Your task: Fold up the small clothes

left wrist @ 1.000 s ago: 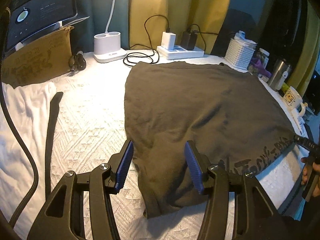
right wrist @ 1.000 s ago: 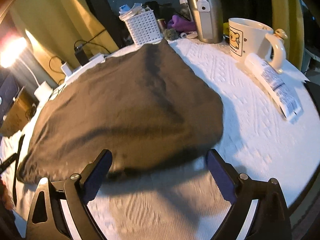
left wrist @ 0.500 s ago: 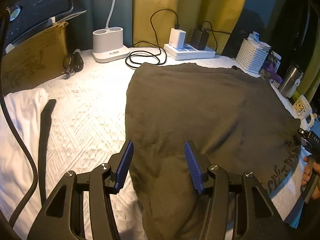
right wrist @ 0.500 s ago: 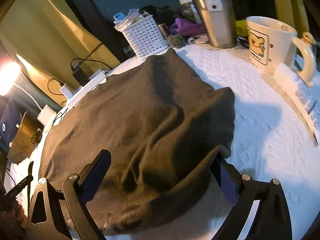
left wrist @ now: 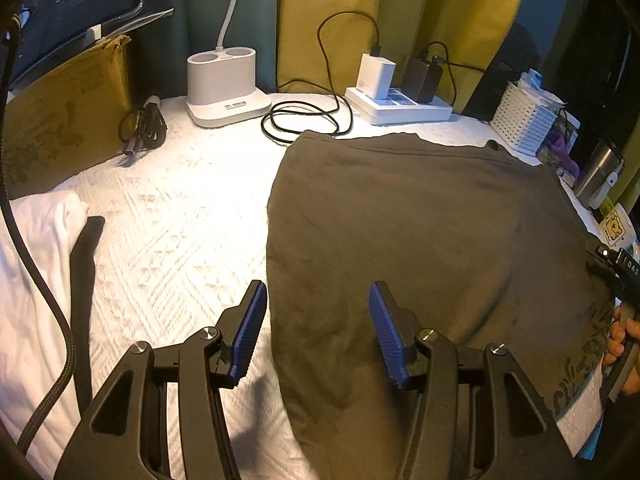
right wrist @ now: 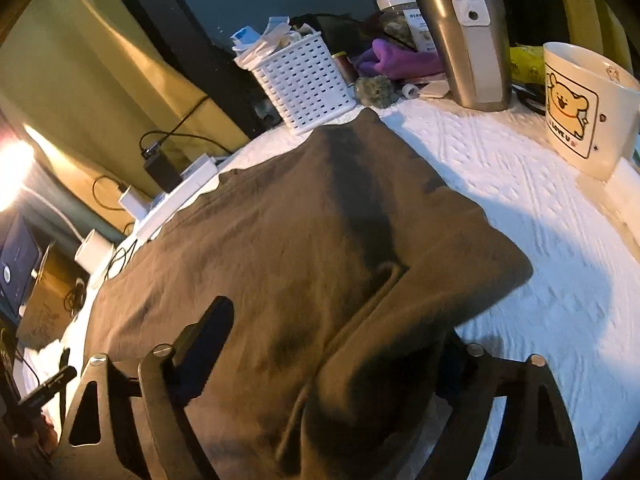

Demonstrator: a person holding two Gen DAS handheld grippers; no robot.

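Left tool (left wrist: 316, 328) held low over the near left edge of the dark olive-brown cotton garment (left wrist: 420, 248), blue ribbed fingers (left wrist: 250, 330) spread wide and released, one off the cloth over the white quilted table cover (left wrist: 180, 216), the other above the fabric. Right tool (right wrist: 328, 364) pushed in at the garment's near right corner, cloth (right wrist: 304, 248) draped over and between its dark arms, right finger hidden beneath a lifted fold; grasping or not, cannot tell. At the right rim of the left view, a hand (left wrist: 622, 344) gripping a handle.

Garment spread flat across the middle of the table, printed lettering along its near right hem. Left of the garment, a wide bare stretch of cover, then folded white fabric (left wrist: 36, 248). Beyond the garment's far edge, close by: coiled black cable (left wrist: 304, 120) and white power strip (left wrist: 400, 108) carrying chargers.

At the garment's far right corner, almost touching, a white perforated plastic basket (right wrist: 308, 80) stuffed with paper packets. Right of the garment, apart from it: steel tumbler (right wrist: 468, 36), cream bear-print mug (right wrist: 584, 108)
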